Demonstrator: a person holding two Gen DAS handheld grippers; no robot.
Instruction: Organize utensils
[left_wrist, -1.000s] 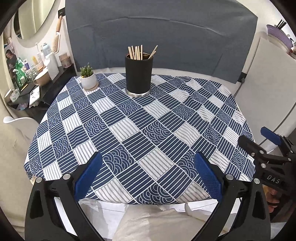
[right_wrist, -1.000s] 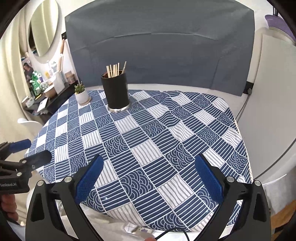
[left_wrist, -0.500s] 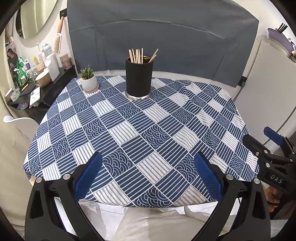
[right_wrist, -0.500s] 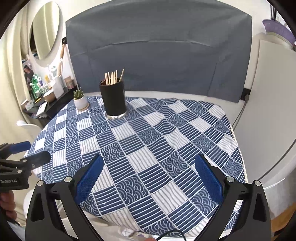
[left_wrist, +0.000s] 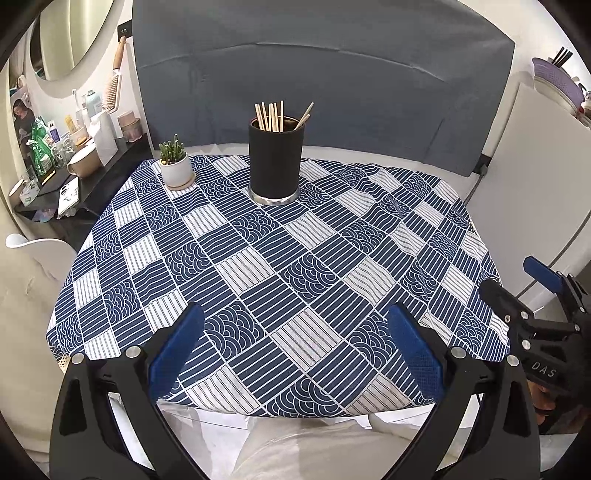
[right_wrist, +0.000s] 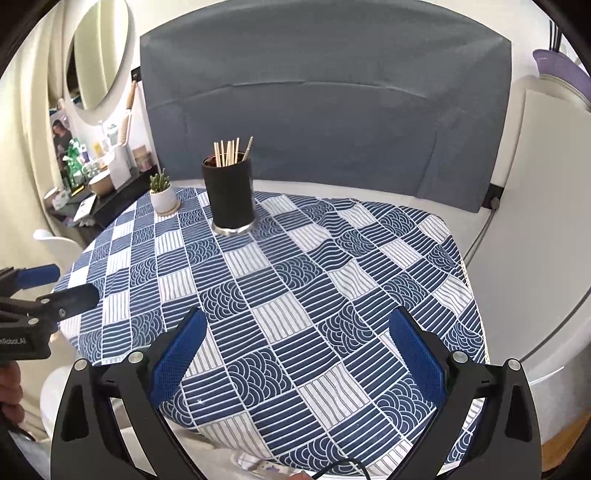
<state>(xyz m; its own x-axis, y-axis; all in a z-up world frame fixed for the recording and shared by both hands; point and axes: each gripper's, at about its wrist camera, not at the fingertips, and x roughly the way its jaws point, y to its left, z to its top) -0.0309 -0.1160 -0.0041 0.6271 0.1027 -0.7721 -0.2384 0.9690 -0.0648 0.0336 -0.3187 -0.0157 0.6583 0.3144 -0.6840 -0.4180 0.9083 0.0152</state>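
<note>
Nearest, the left gripper (left_wrist: 295, 347) is held at the near edge of the table, jaws spread wide, nothing between the blue pads (left_wrist: 177, 350). The right gripper (right_wrist: 295, 350) is held likewise over the near right part of the table, jaws wide apart and empty. Each is glimpsed at the margin of the other's view, level with the table edge.

The blue-and-white patterned tablecloth (left_wrist: 258, 266) is seen bare across its near and middle parts; no loose utensil is seen on it.

Toward the far edge, a black cylindrical holder (left_wrist: 276, 158) stands upright on a metal base, with wooden chopsticks (left_wrist: 271, 116) standing in it, one leaning right. Just left of it, apart, a small potted cactus (left_wrist: 173, 162) sits on a coaster.

Judgement: the chopsticks appear already gathered, so the task is taken as finished or nearly so, both tools standing off. If any step remains, a long reach to the far holder would be called for, the cactus being avoided.
</note>
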